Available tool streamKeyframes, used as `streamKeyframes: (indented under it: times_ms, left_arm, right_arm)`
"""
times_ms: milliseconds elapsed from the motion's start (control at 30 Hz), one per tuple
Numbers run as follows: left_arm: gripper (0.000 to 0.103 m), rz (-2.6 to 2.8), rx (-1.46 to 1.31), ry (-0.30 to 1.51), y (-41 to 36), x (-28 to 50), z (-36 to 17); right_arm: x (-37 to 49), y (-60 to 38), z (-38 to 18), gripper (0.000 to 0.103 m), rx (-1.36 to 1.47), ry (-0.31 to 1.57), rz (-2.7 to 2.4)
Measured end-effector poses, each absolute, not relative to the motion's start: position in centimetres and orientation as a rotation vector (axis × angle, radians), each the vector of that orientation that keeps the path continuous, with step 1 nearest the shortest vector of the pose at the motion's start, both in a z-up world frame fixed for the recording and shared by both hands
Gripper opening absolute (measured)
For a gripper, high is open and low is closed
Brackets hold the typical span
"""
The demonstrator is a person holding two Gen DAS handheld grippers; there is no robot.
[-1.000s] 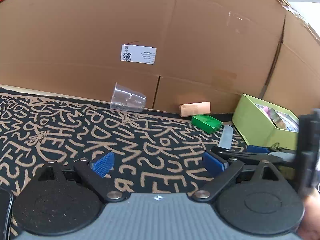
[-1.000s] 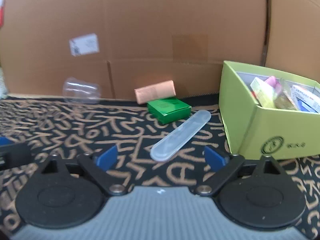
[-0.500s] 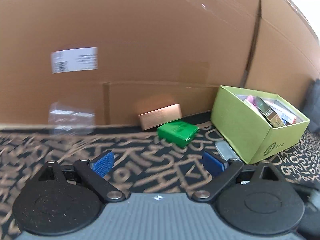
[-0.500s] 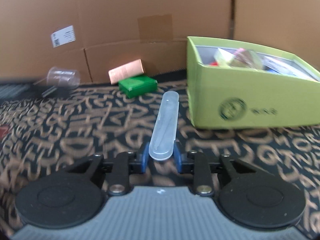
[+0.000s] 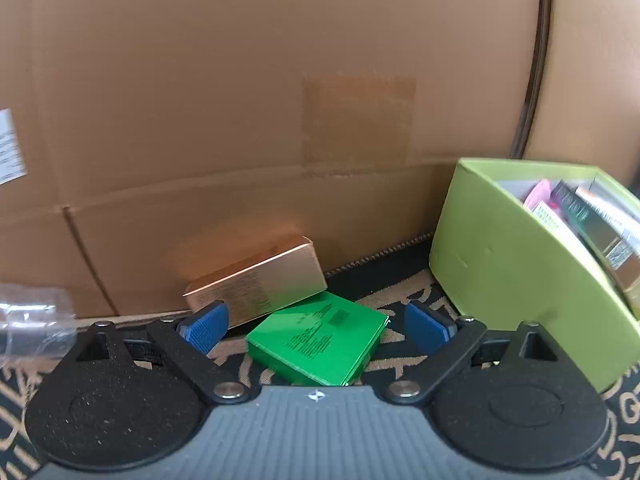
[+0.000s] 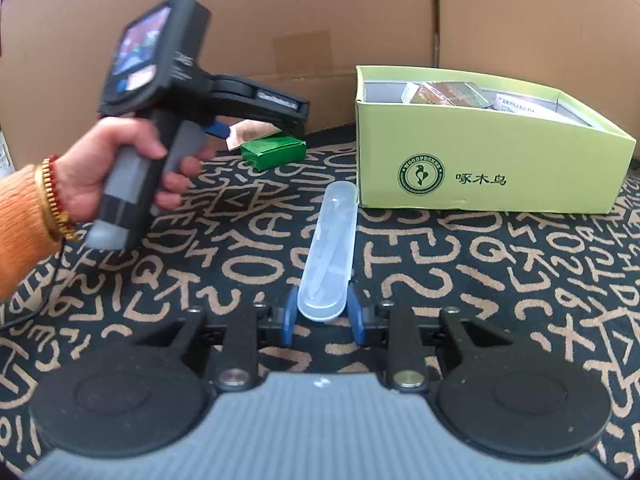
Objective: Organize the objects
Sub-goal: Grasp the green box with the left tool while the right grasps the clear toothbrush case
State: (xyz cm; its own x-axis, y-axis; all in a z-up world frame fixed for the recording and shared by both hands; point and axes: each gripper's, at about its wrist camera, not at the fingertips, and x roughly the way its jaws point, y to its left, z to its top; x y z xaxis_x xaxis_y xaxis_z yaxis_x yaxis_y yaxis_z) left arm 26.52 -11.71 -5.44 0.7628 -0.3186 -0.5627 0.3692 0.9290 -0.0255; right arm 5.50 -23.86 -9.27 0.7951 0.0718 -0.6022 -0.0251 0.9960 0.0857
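My right gripper [image 6: 322,316] is shut on the near end of a long clear plastic case [image 6: 331,250], which points toward the lime-green box [image 6: 480,160] holding several packets. My left gripper [image 5: 316,326] is open, its blue pads either side of a flat green box [image 5: 318,344] on the patterned mat. A copper-coloured box [image 5: 256,286] lies just behind the green box against the cardboard wall. The lime-green box [image 5: 516,276] stands to the right of the left gripper. In the right wrist view the left gripper's body [image 6: 180,80] hovers over the green box [image 6: 274,152].
A cardboard wall [image 5: 280,100] closes the back and right sides. A clear plastic cup [image 5: 32,320] lies at the far left. The black mat with tan letters [image 6: 480,280] covers the floor. A hand in an orange sleeve [image 6: 100,176] holds the left gripper.
My right gripper closed on the clear case and has lifted its near end. My left gripper swung right and forward and now straddles the green box.
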Motion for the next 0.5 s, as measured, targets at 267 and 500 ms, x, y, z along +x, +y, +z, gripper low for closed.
streamKeyframes:
  times_ms: [267, 500]
  left_arm:
    - [0.085, -0.37, 0.1, 0.638, -11.5, 26.8, -7.3]
    - [0.084, -0.415, 0.137, 0.631, -9.4, 20.6, -7.0]
  right_arm:
    - [5.4, -24.1, -9.3, 0.027, 0.089, 0.648, 0.057]
    - [5.4, -24.3, -9.3, 0.027, 0.101, 0.647, 0.061]
